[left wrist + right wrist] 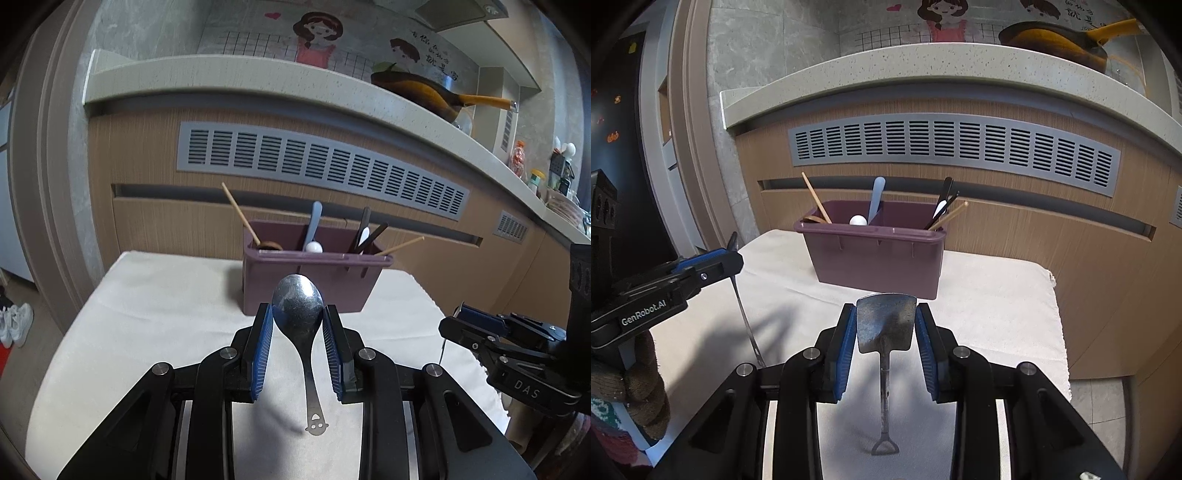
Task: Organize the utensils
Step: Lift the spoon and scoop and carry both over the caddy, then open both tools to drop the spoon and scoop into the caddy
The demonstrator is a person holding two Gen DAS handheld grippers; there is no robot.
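My left gripper (297, 317) is shut on the bowl of a metal spoon (300, 314), whose handle hangs down toward me above the table. My right gripper (886, 321) is shut on the blade of a small shovel-shaped metal spoon (885, 323), handle also hanging toward me. A purple utensil caddy (314, 284) stands ahead at the far side of the table; it also shows in the right wrist view (875, 258). It holds a wooden spoon, a light blue utensil, a white ball-ended piece, and black and wooden chopsticks. Each gripper shows in the other's view: right gripper (461, 317), left gripper (733, 254).
A white cloth covers the table (147, 314), with edges at the left, right and far sides. Behind it is a wooden cabinet with a grey vent grille (317, 162) under a countertop holding a pan (424, 92). Shoes (16, 325) lie on the floor at left.
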